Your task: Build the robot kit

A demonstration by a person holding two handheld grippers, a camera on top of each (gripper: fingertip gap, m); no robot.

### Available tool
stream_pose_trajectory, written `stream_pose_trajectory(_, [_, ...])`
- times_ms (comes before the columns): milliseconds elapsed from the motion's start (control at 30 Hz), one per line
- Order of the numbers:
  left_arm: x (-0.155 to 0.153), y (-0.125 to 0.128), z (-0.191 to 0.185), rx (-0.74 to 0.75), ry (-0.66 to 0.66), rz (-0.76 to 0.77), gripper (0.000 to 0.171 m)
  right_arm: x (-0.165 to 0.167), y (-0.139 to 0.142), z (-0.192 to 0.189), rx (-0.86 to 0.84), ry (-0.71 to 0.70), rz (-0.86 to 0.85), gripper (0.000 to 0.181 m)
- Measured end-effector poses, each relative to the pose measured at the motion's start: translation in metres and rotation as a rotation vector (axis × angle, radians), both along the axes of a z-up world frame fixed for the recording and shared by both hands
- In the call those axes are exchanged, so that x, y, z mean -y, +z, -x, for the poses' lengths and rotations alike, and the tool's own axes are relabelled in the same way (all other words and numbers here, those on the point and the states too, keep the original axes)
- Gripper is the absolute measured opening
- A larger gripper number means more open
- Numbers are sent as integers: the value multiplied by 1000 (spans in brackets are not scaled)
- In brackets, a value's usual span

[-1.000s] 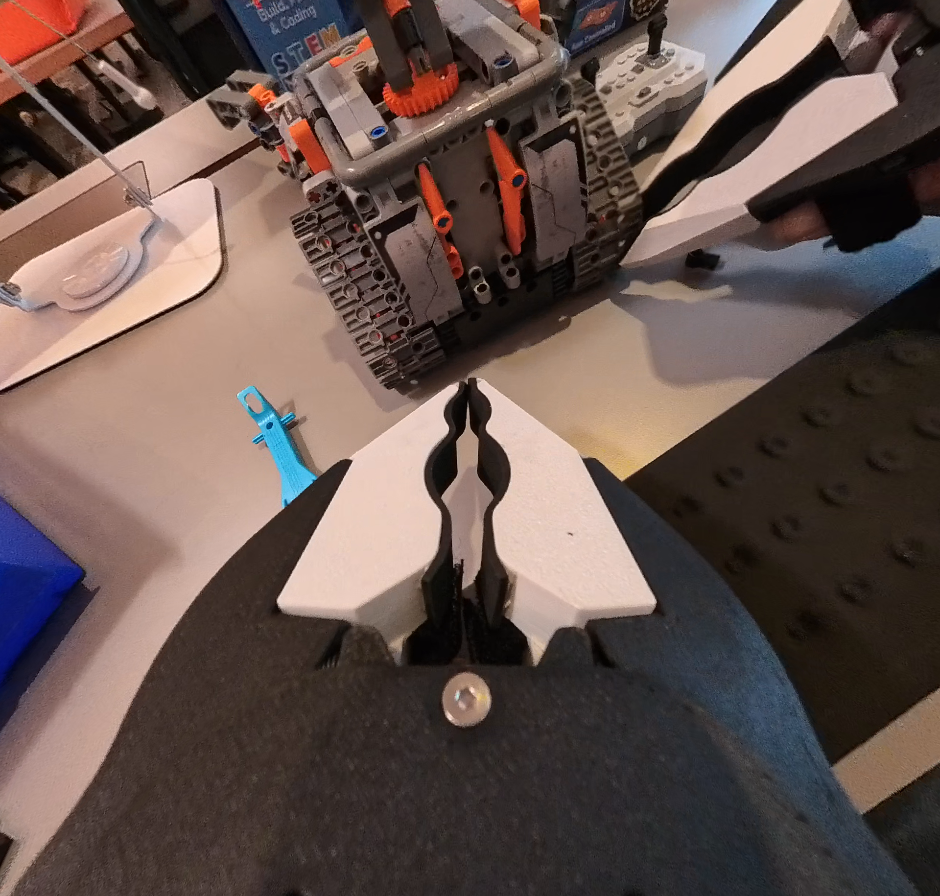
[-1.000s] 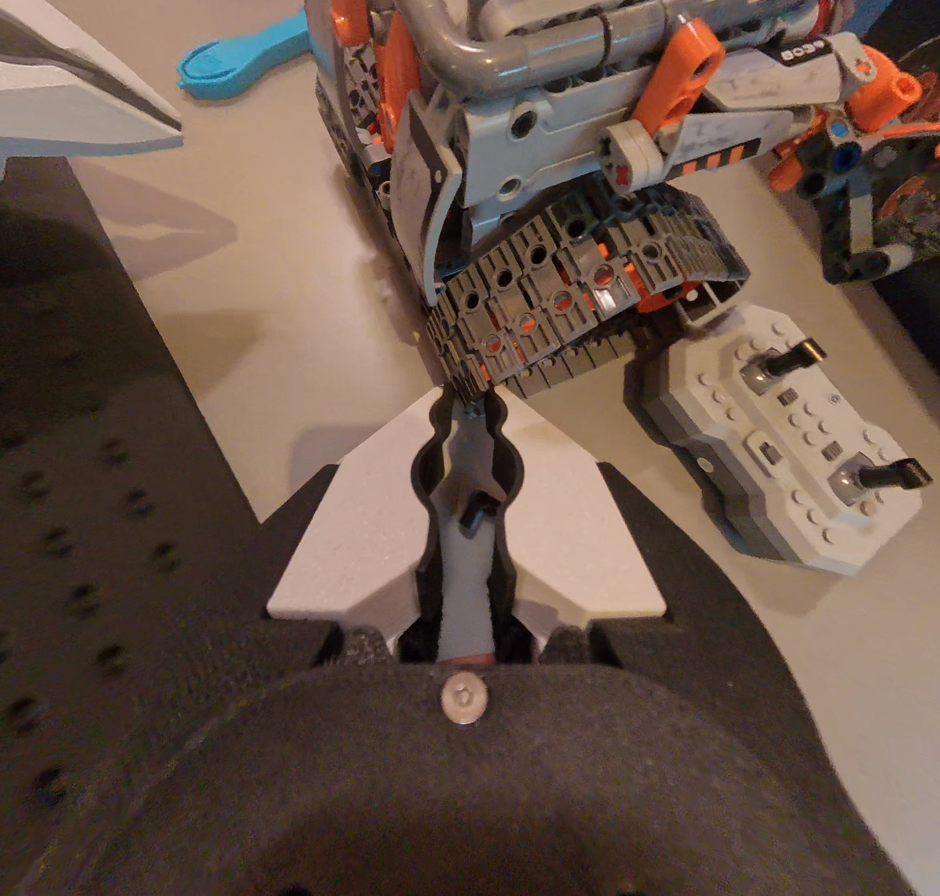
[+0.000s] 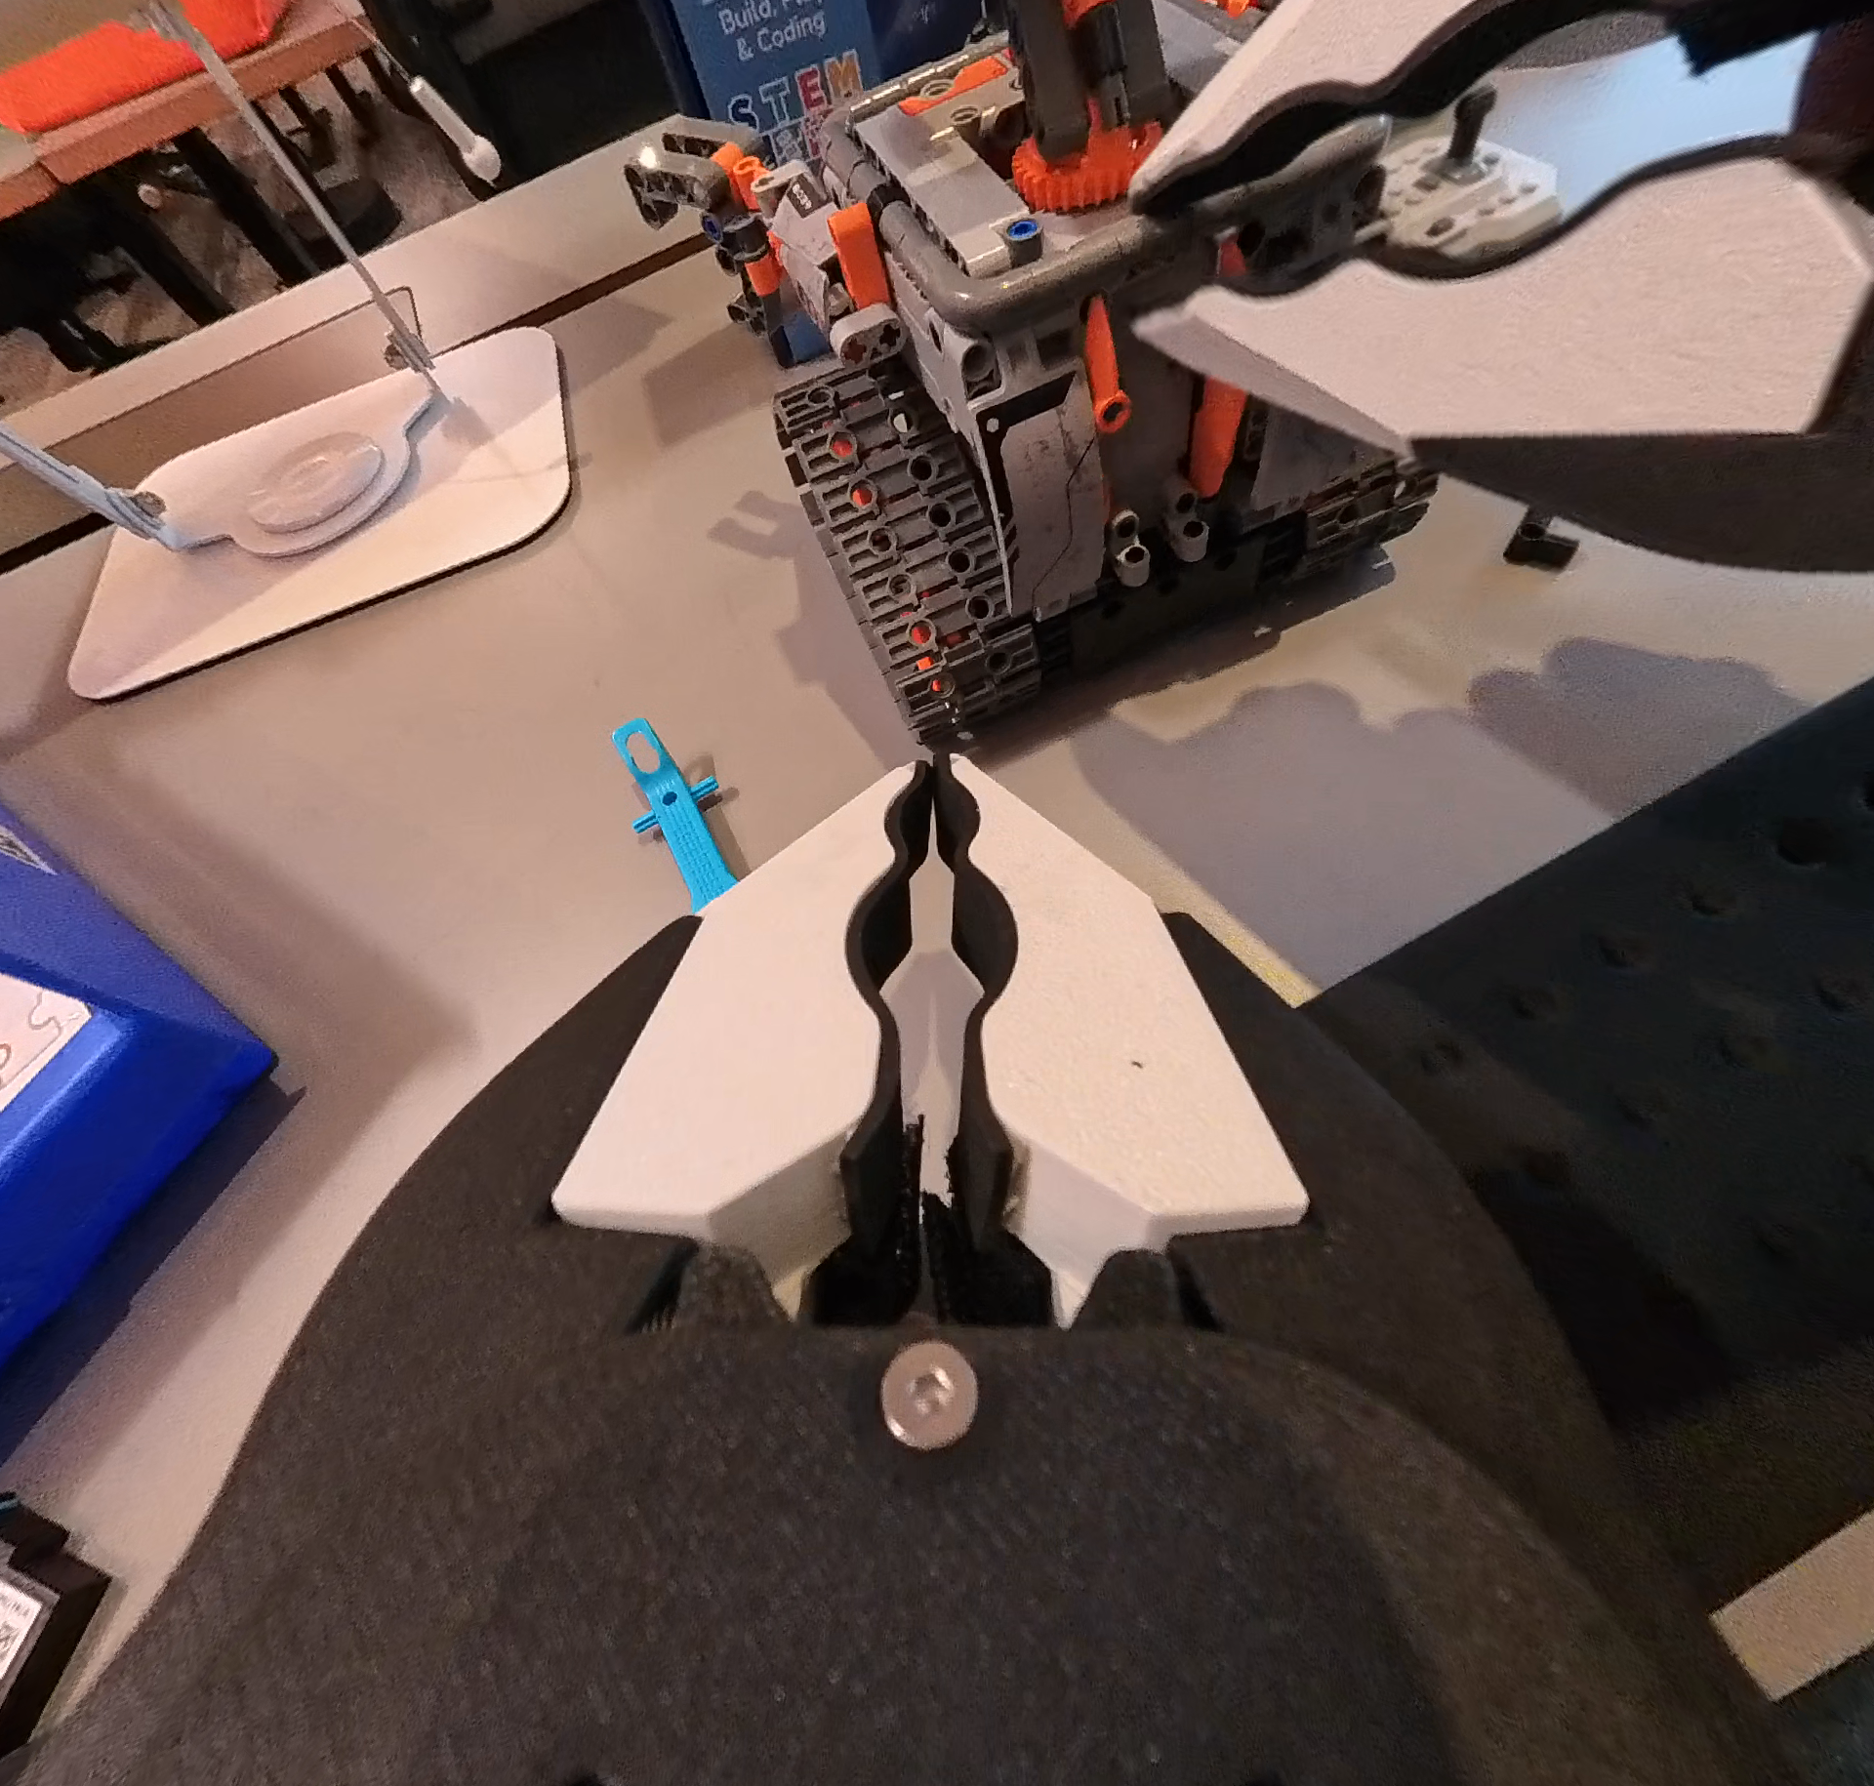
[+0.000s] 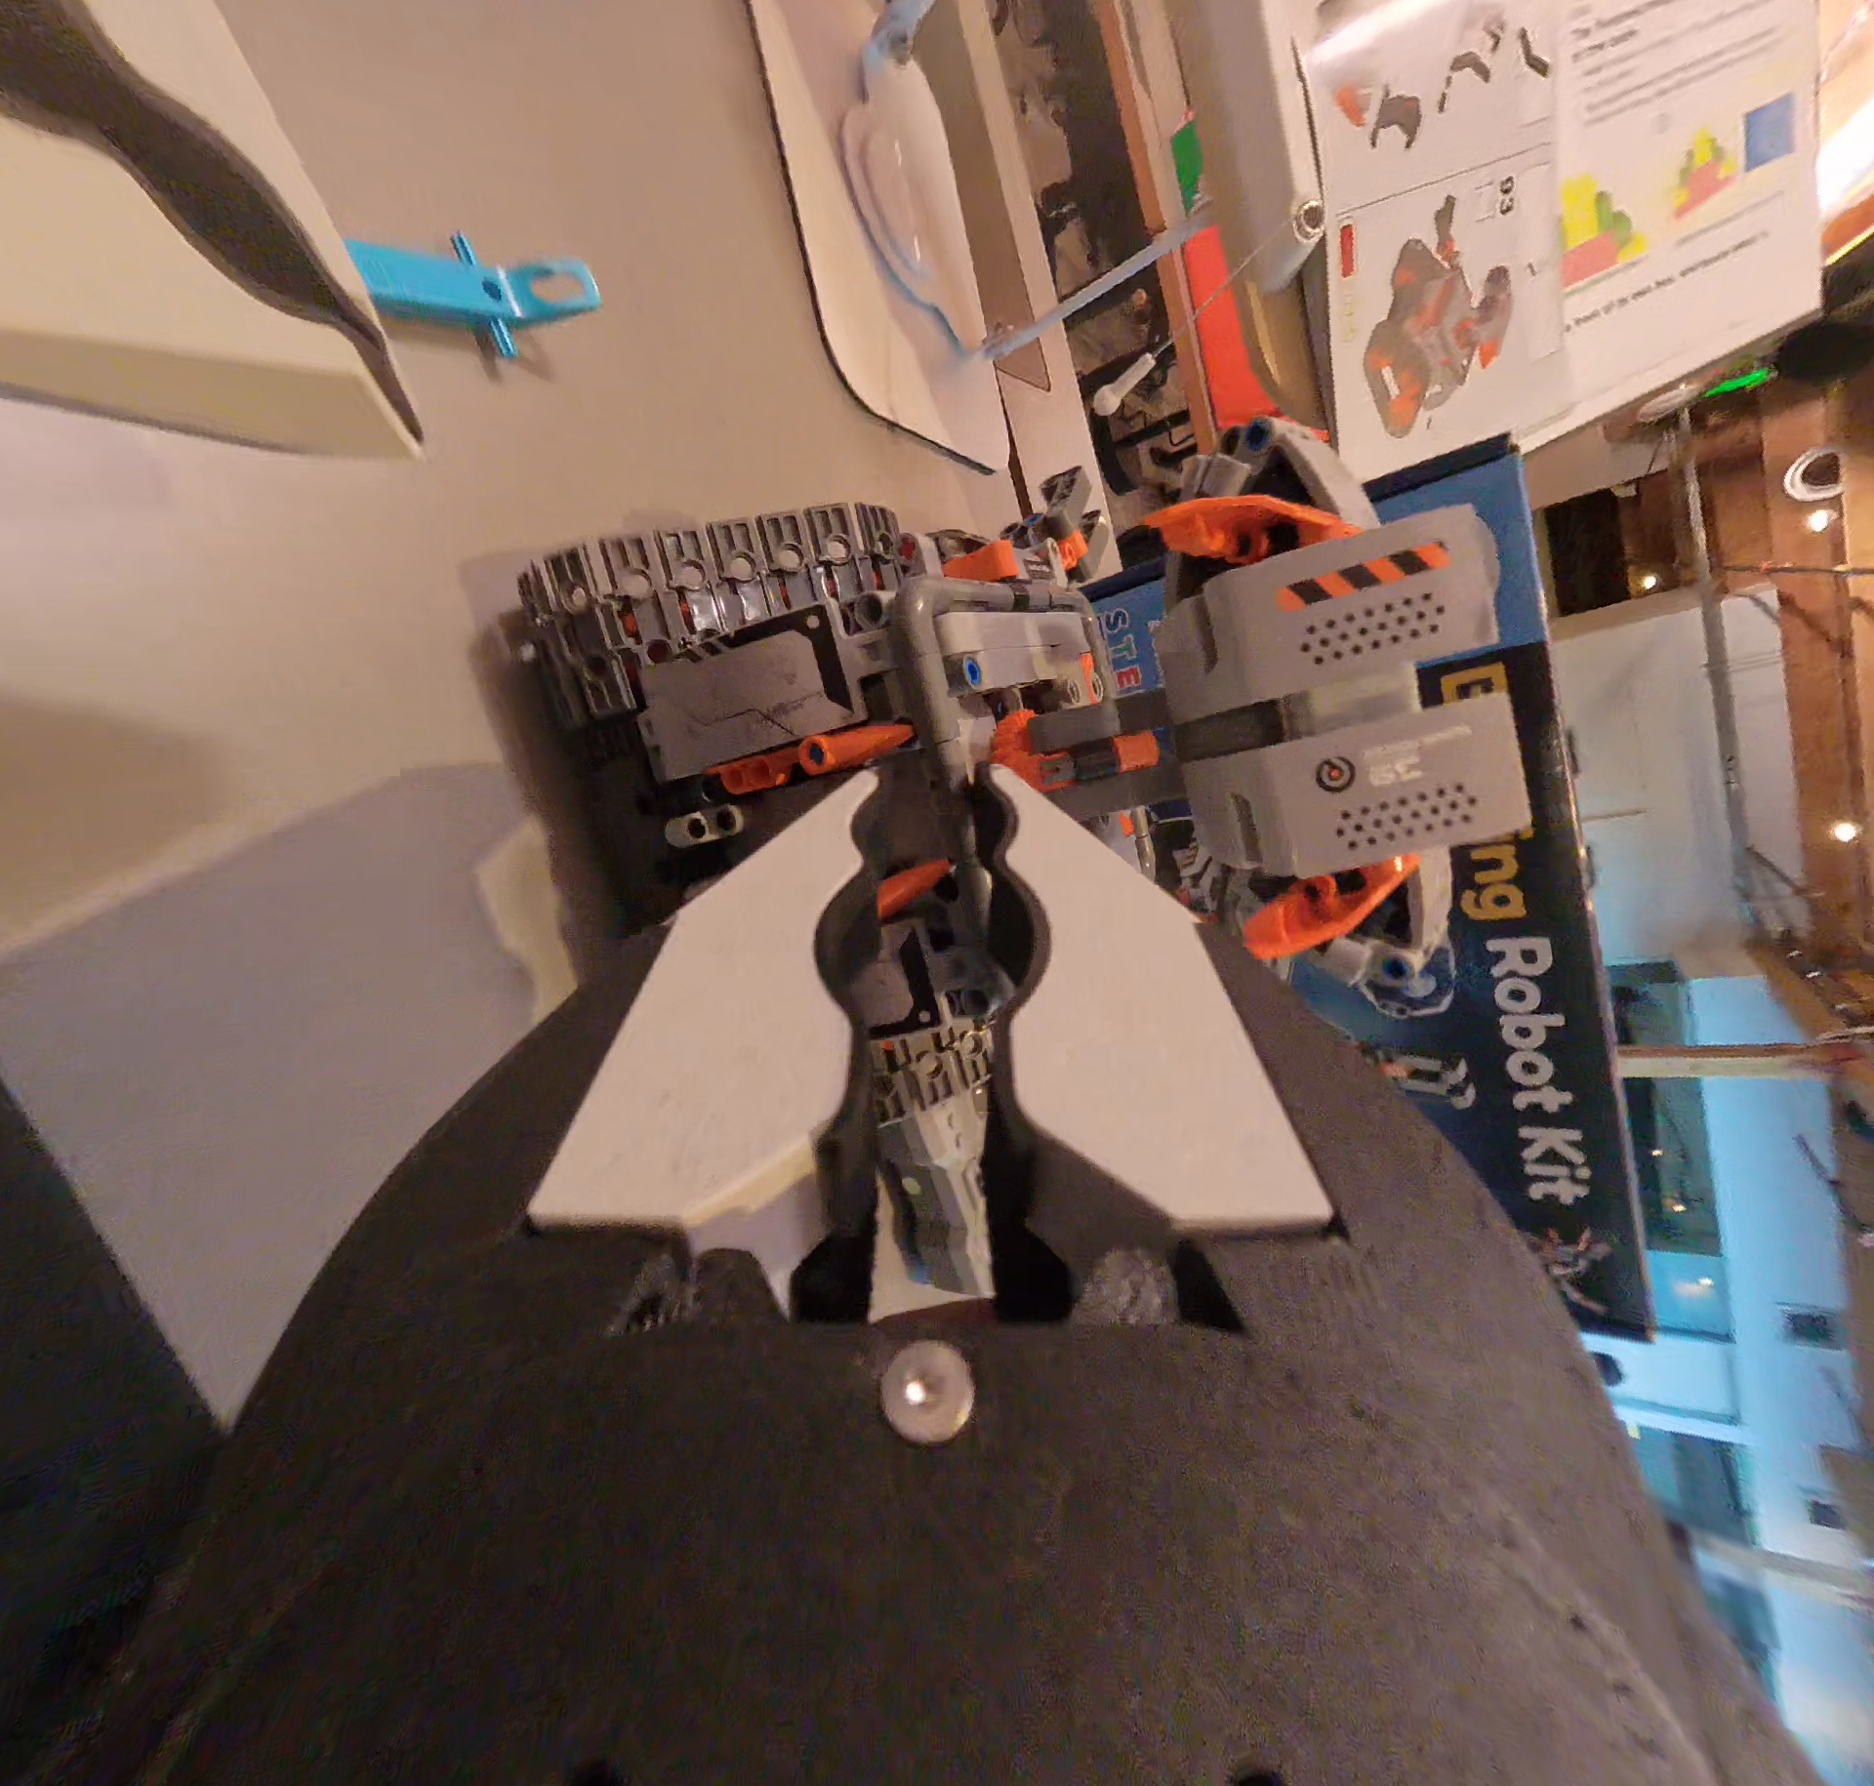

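On the bench [image 3: 426, 825] the tracked model [image 3: 1014, 480] stands ahead of my left tool [image 3: 935, 774]. The small lever piece [image 3: 677, 825] lies left of this tool, the flat stand base [image 3: 335, 521] farther left. My right tool [image 3: 1166, 257] reaches the model's top rail from the right; the controller [image 3: 1460, 196] lies behind it, the box [image 3: 781, 44] behind the model.

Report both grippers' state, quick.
Left gripper: shut, empty, just short of the tracked robot.
Right gripper: shut on the robot's grey frame bar.
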State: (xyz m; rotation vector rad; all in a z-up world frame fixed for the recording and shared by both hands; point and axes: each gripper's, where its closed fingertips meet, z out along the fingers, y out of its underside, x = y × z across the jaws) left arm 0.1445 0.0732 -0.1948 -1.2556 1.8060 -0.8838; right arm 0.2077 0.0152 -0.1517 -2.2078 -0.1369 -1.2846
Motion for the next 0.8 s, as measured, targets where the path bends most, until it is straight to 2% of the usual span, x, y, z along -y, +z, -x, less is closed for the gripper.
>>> stream_pose_trajectory(33, [0, 1, 0, 3, -3, 4, 0, 0, 3, -2, 22, 1, 9, 5])
stream_pose_trajectory(233, [3, 0, -2, -1, -18, 4, 0, 7, 2, 2, 11, 108, 66, 4])
stream_pose_trajectory(500, [34, -3, 7, -31, -86, 25, 0, 59, 0, 13, -147, 398, -16, 6])
stream_pose_trajectory(667, [71, -6, 13, -48, -156, 15, 0, 97, -1, -26, -206, 382, -80, 6])
stream_pose_trajectory(800, [84, -10, 10, -64, -167, -11, 0, 97, 0, -39, -255, 410, -98, 6])
